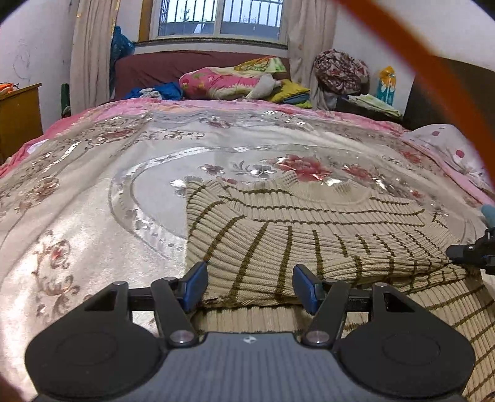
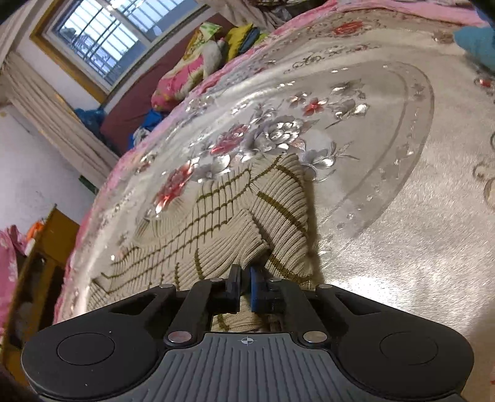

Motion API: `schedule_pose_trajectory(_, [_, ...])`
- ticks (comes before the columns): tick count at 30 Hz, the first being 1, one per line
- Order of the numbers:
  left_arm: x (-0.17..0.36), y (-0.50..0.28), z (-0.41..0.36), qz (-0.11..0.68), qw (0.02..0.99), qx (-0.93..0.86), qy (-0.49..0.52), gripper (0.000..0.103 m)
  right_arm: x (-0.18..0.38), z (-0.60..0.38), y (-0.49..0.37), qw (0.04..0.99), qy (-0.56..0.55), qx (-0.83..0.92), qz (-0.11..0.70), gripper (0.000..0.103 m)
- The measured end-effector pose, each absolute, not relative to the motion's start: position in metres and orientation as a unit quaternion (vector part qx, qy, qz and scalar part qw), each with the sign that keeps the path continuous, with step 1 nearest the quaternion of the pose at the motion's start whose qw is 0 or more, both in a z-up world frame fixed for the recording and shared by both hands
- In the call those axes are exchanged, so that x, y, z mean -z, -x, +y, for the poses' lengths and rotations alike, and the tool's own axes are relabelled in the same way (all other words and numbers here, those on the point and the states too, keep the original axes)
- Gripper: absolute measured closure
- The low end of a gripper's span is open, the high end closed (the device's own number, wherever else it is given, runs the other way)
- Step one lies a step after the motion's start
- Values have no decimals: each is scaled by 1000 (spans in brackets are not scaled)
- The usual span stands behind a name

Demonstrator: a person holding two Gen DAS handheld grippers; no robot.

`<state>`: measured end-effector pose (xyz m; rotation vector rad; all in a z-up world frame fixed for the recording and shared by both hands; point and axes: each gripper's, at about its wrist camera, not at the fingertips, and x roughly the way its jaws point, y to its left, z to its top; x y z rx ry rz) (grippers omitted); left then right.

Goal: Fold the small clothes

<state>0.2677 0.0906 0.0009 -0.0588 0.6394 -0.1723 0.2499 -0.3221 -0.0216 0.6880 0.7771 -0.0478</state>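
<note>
R tongs clenched on sweater sleeve, L tongs released w/ fingers apart; thin pinch could slip, fold flops.

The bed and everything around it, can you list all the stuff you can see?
sweater: one, beige with brown stripes, partly folded on the bedspread
bedspread: one, cream and pink floral, covering the bed
quilt bundle: one, pink floral, far end of bed
window: one, barred, behind the bed
curtains: two, cream, beside the window
cabinet: one, wooden, left of the bed
left hand-held gripper: open, over the sweater's near edge
right hand-held gripper: pinching the sweater's edge
</note>
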Motion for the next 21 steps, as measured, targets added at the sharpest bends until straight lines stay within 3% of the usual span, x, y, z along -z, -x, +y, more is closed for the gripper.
schedule_pose_trajectory(3, [-7, -255, 95, 316, 945, 79, 30, 37, 11, -320, -242, 873, -320, 19, 367, 89])
schedule_pose_trajectory(21, [4, -162, 123, 365, 928, 64, 35, 37, -5, -312, -149, 866, -263, -20, 424, 89])
